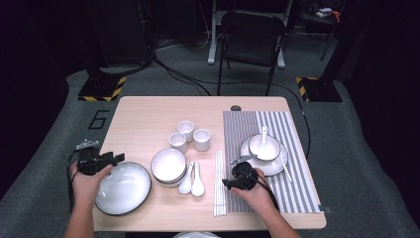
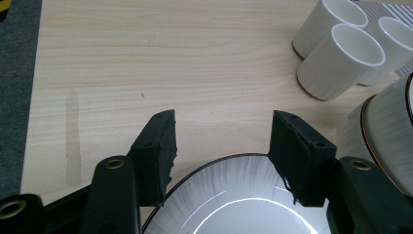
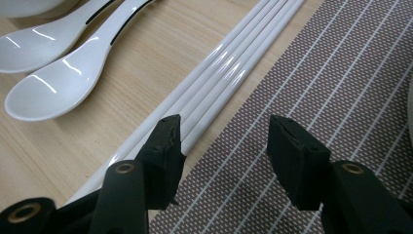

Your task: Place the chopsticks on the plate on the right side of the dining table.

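Chopsticks (image 3: 214,92) — white, glossy, four laid together on desk (image 1: 143,119) at left edge of striped mat (image 3: 316,97), near side. Right gripper (image 3: 221,146) just above, fingers half open, empty. Thin, rigid, slippery, likely brittle — pinch across bundle mid-length. Left gripper (image 2: 221,151) open, empty, over rim of dark-edged plate (image 2: 234,195).

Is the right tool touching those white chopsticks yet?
Cannot tell. In the right gripper view, the right tool is open; one jaw overlaps the chopsticks, hiding any contact.

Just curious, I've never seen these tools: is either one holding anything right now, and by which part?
Nothing is held. The left gripper stands open over the rim of the large plate; the right gripper is open beside the white chopsticks.
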Demonstrator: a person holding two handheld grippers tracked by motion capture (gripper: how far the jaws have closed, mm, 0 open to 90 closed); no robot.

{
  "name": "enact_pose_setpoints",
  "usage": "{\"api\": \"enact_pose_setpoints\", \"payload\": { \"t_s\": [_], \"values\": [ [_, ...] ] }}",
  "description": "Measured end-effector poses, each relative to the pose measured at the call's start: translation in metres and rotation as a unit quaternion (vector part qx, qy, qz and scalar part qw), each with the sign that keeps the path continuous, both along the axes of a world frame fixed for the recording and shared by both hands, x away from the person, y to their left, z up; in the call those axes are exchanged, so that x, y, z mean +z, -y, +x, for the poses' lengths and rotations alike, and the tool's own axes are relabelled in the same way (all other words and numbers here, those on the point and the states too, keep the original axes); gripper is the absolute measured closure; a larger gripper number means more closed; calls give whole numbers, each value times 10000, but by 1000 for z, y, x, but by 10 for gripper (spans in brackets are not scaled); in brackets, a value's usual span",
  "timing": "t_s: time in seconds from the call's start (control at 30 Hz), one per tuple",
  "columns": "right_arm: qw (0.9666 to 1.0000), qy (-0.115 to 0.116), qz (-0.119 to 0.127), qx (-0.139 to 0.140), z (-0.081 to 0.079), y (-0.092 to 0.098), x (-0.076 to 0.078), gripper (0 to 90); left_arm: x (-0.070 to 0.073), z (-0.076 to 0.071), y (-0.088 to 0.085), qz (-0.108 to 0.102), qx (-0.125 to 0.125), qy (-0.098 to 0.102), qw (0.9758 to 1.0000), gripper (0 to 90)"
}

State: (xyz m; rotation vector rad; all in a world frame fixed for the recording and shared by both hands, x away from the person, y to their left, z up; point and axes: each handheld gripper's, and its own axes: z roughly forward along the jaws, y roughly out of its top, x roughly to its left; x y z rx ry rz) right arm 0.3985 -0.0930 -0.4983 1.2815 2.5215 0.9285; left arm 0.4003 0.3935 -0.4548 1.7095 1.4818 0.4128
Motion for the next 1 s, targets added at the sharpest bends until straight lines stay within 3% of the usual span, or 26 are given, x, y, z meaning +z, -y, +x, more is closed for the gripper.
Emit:
{"api": "enact_pose_setpoints", "payload": {
  "t_s": [1.0],
  "values": [
    [9996, 124, -266, 53, 0, -10, -6, 479, 0, 0, -1, -38, 19, 11, 10000, 433]
  ]
}}
